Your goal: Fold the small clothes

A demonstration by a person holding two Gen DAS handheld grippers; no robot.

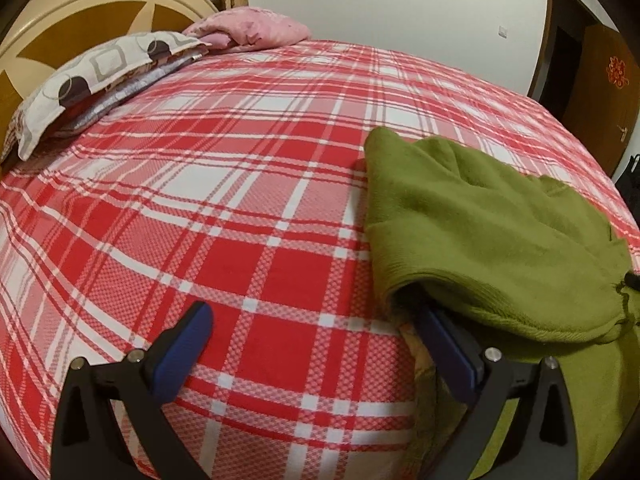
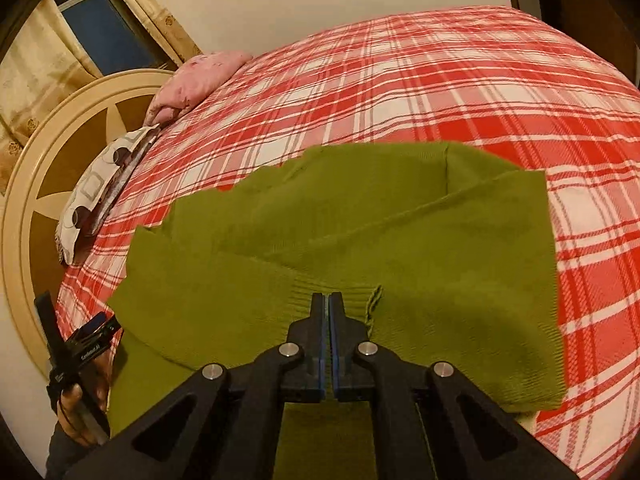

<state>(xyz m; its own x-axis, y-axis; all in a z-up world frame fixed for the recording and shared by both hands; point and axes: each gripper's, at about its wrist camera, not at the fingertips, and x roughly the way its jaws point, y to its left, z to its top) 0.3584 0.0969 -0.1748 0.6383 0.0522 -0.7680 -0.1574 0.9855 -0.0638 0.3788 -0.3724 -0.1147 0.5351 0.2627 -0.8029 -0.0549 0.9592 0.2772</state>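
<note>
A green knit sweater (image 2: 360, 236) lies partly folded on the red plaid bed. My right gripper (image 2: 328, 300) is shut on the ribbed cuff of a sleeve laid across the sweater's body. In the left wrist view the sweater (image 1: 488, 224) lies at the right. My left gripper (image 1: 312, 312) is open; its right finger (image 1: 440, 332) is tucked under the sweater's folded edge and its left finger (image 1: 188, 340) rests over bare bedsheet. The left gripper also shows in the right wrist view (image 2: 88, 344) at the sweater's left edge.
The bed (image 1: 240, 200) has a red and white plaid sheet. A patterned pillow (image 1: 92, 76) and a pink pillow (image 1: 256, 28) lie by the cream headboard (image 1: 80, 4). A wooden door (image 1: 600, 80) stands at the right, curtains (image 2: 48, 52) at the left.
</note>
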